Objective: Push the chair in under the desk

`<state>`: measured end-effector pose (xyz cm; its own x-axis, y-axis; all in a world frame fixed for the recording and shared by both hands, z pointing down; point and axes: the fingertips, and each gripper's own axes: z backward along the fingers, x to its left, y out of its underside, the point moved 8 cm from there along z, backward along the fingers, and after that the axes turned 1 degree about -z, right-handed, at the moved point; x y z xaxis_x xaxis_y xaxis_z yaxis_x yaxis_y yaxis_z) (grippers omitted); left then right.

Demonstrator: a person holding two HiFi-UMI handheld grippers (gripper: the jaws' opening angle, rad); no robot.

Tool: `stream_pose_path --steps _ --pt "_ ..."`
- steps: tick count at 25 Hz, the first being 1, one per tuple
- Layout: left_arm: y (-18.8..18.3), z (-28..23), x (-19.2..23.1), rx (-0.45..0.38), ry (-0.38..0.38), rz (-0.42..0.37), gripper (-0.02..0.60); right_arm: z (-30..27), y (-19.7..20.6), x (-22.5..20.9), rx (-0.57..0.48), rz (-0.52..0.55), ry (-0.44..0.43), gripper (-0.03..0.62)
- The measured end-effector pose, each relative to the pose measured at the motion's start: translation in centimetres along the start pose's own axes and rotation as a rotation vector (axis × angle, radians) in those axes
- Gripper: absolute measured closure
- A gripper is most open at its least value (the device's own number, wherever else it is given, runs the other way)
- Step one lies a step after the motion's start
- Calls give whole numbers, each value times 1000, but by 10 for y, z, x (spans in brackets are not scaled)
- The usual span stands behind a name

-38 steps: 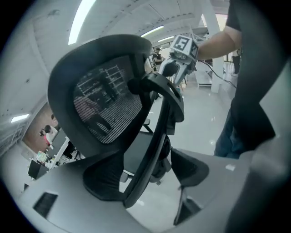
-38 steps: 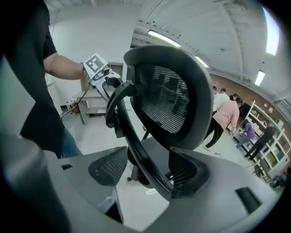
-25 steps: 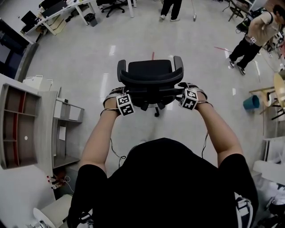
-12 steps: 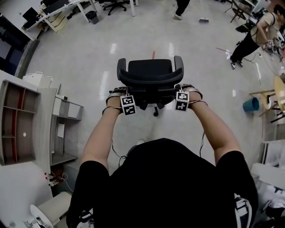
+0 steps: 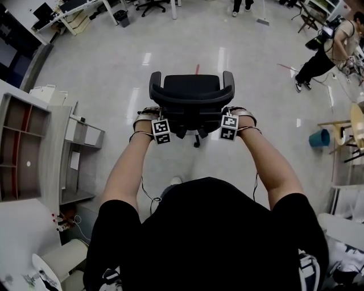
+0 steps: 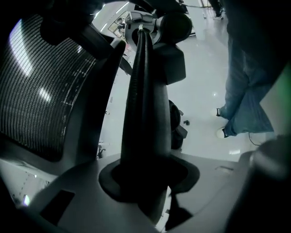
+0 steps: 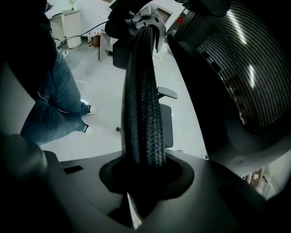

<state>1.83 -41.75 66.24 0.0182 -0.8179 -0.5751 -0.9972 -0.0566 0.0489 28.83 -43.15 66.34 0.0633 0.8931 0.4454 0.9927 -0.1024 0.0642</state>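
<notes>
The black mesh-back office chair [image 5: 191, 94] stands out in the open on the shiny pale floor [image 5: 114, 74], with its back turned to me. No desk is close to it. The white desks [image 5: 71, 12] I can see are far off at the top left, and I can't tell which one it belongs under.

I think the chair is big and a bit heavy, but it sits on little wheels [image 5: 197, 143], so on this smooth floor it should roll with a soft push. It can also spin or drift to one side if I push harder with one hand. The mesh is soft and gives way, so I would not press there. The hard frame down each side of the back is the good place to hold.

The left gripper [image 6: 142, 41] and the right gripper [image 7: 145, 41] have both just been closing their jaws. Now each pair squeezes a dark strip of the chair beside the mesh, one on each side of the back.

Farther out, a grey shelf unit [image 5: 25, 148] stands to my left, a blue-green bucket [image 5: 320, 136] to my right, and a person [image 5: 324, 54] far off at the top right
</notes>
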Motion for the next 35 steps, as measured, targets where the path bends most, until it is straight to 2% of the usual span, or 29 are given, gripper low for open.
stream_pose_path --steps 4,10,16,35 --pt "-2 1 2 -1 -40 2 488 1 1 0 5 -1 7 514" --pt "0 0 2 2 -50 2 488 0 -1 0 10 -4 14 514" --pt "1 1 -1 15 -7 4 500 -1 -2 1 15 0 11 514" --pt "4 8 -13 34 14 36 512 0 -6 0 16 35 0 513"
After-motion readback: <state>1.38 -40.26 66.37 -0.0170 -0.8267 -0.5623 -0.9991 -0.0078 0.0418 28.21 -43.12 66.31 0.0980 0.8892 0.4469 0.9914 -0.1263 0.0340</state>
